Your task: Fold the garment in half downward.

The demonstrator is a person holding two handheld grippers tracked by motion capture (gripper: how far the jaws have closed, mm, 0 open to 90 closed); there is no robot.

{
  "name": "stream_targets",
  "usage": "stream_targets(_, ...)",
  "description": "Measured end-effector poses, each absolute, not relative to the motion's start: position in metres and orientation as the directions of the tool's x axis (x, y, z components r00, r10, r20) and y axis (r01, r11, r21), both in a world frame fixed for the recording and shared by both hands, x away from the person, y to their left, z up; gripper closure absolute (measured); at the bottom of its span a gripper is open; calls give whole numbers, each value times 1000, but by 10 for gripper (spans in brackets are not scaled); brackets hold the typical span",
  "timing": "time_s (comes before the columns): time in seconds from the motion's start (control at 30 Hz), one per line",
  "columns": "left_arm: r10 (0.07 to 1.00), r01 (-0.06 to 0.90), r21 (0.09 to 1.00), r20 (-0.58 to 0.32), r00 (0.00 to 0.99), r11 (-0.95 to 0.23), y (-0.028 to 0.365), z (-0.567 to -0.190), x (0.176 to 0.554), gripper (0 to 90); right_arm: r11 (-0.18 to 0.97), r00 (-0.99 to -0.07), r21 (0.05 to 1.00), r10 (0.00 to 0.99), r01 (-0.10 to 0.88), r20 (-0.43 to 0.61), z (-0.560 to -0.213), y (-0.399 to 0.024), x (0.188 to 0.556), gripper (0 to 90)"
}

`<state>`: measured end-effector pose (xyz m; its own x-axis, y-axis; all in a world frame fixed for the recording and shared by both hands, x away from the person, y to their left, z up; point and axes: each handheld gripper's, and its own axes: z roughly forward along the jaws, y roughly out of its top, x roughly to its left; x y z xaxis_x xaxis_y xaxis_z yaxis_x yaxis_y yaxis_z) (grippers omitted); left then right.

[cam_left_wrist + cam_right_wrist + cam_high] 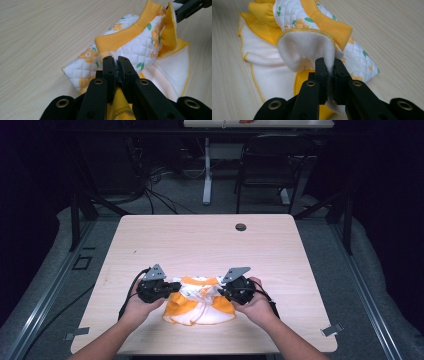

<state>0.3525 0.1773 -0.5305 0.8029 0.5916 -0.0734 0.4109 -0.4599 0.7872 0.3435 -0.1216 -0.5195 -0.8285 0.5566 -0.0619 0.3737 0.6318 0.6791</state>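
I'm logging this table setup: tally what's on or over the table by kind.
Garments: 1, an orange-and-white quilted garment
Hand-held grippers: 2, the left hand-held gripper and the right hand-held gripper, each clamped on the garment
Total: 3

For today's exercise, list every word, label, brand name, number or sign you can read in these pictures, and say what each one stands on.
No readable text.
Garment: its quilted white cloth carries printed orange flowers and green leaves; small orange marks by the yellow ribbed band may be letters, but they are too small and blurred to read.
Left gripper and right gripper: plain black jaws, no brand or number.
Table: bare wood grain, no label.
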Motion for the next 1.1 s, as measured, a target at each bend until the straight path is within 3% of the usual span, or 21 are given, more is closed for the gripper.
stream_targets(0.27, 582, 421, 782, -94, 808, -459, 178, -541, 339, 837, 632, -835, 671, 549, 388, -35, -529, -123, 334, 813)
stream_targets(0.47, 571, 427, 785, -116, 813, -448, 182, -543, 331, 775, 620, -842, 676, 540, 398, 0, -534, -126, 325, 710)
stream_targets(0.53, 569, 432, 789, -128, 812, -437, 183, -543, 329, 716, 611, -842, 682, 540, 402, 12, -534, -127, 320, 670)
stream_targets(0.63, 574, 436, 801, -145, 806, -410, 188, -535, 323, 693, 592, -847, 704, 531, 393, 27, -526, -132, 315, 611)
stream_targets(0.8, 588, 421, 818, -131, 799, -391, 191, -514, 327, 688, 527, -843, 752, 534, 396, 69, -507, -139, 314, 596)
stream_targets(0.83, 594, 423, 817, -128, 794, -391, 191, -511, 330, 709, 509, -840, 764, 537, 397, 78, -504, -139, 315, 604)
stream_targets(0.97, 630, 486, 786, -163, 759, -382, 182, -515, 340, 850, 506, -806, 753, 589, 420, 54, -506, -135, 326, 808)
stream_targets(1.1, 634, 504, 771, -173, 754, -389, 175, -522, 339, 896, 519, -773, 722, 633, 457, 34, -521, -129, 335, 859)
